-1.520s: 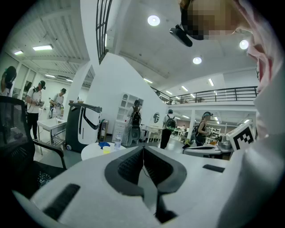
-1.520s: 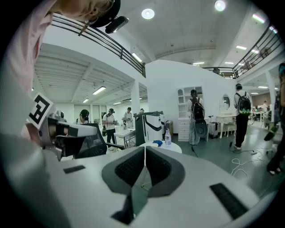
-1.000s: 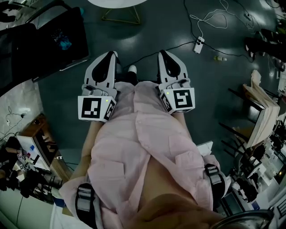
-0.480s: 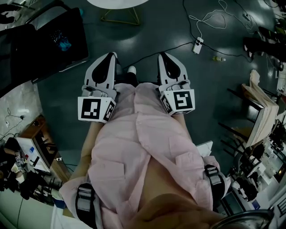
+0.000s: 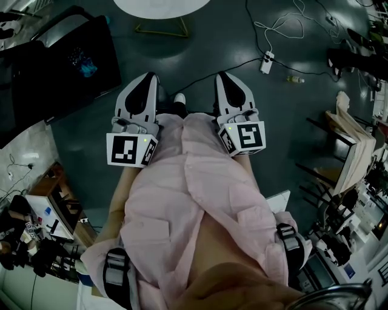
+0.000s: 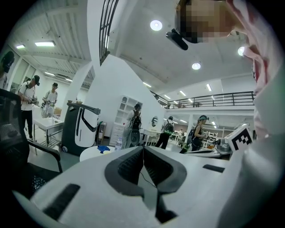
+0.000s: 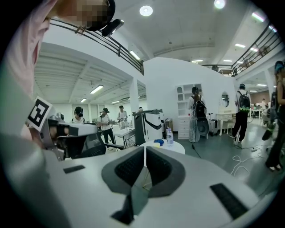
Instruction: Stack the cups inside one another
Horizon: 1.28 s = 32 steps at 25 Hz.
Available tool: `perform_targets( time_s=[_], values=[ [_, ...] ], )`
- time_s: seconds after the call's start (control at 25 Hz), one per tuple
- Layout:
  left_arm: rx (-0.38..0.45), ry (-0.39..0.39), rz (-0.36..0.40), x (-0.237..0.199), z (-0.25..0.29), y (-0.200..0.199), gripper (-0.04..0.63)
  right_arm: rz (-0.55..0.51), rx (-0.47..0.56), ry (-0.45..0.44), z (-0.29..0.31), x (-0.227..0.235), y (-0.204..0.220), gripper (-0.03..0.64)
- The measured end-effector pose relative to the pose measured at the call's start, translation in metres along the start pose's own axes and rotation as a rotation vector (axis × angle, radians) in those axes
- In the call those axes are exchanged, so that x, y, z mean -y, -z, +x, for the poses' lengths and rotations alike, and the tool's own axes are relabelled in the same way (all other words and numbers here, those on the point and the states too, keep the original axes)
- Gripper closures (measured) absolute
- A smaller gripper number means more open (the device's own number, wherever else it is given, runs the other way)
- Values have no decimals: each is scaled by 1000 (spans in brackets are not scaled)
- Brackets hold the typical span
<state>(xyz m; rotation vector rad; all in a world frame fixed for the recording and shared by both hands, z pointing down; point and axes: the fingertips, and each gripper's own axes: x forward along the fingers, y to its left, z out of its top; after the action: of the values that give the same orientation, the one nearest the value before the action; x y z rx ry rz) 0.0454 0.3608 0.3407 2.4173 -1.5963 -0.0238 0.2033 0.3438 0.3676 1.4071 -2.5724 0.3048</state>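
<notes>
**A:** What does the head view give you?

**B:** I'm looking steeply down my pink shirt [image 5: 188, 206] at a dark floor [image 5: 200, 42]. My left tongs [image 5: 148, 82] and right tongs [image 5: 225, 82] stick out side by side at my waist, apart from each other. Each has its marker cube [image 5: 130, 148] nearest me. The rim of a round white surface [image 5: 160, 5] shows at the top edge. A black screen [image 5: 60, 60] sits off to the left, and a white power strip [image 5: 267, 60] lies on its cable at the upper right.

**A:** And the left gripper view?

**B:** My left tongs [image 6: 143, 153] are clenched: the two dark pads meet along one line with nothing between them. Well beyond them, to the left, the round surface [image 6: 92, 153] carries a blue thing [image 6: 103, 148] and a clear bottle [image 6: 118, 143]. A tall black-and-white machine [image 6: 80, 129] stands behind it, with people further back.

**A:** The right gripper view?

**B:** My right tongs [image 7: 145, 156] are clenched too, and empty. The round surface [image 7: 177, 147] lies ahead, past the tips. On it the blue thing [image 7: 159, 142] sits just beside a yellow thing [image 7: 156, 144], near the bottle [image 7: 169, 136]. They're too small for me to tell whether they are the cups. Both tongs are well apart from that surface.
</notes>
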Motion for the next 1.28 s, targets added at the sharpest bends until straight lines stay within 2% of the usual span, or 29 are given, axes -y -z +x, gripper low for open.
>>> perform_targets(
  time_s=[0.32, 0.68, 0.84, 1.04, 1.28],
  values=[
    [22, 62, 39, -62, 27, -41, 577, 1, 9, 44, 64, -19, -30, 583],
    [45, 24, 19, -128, 27, -55, 577, 21, 5, 96, 109, -42, -40, 583],
    [49, 2, -22, -147, 20, -53, 578, -1, 4, 88, 120, -53, -43, 583],
    [65, -37, -69, -157, 18, -54, 577, -10, 19, 77, 125, -52, -50, 583],
    [53, -65, -71, -161, 29, -51, 578, 7, 7, 58, 138, -42, -47, 583]
  ],
)
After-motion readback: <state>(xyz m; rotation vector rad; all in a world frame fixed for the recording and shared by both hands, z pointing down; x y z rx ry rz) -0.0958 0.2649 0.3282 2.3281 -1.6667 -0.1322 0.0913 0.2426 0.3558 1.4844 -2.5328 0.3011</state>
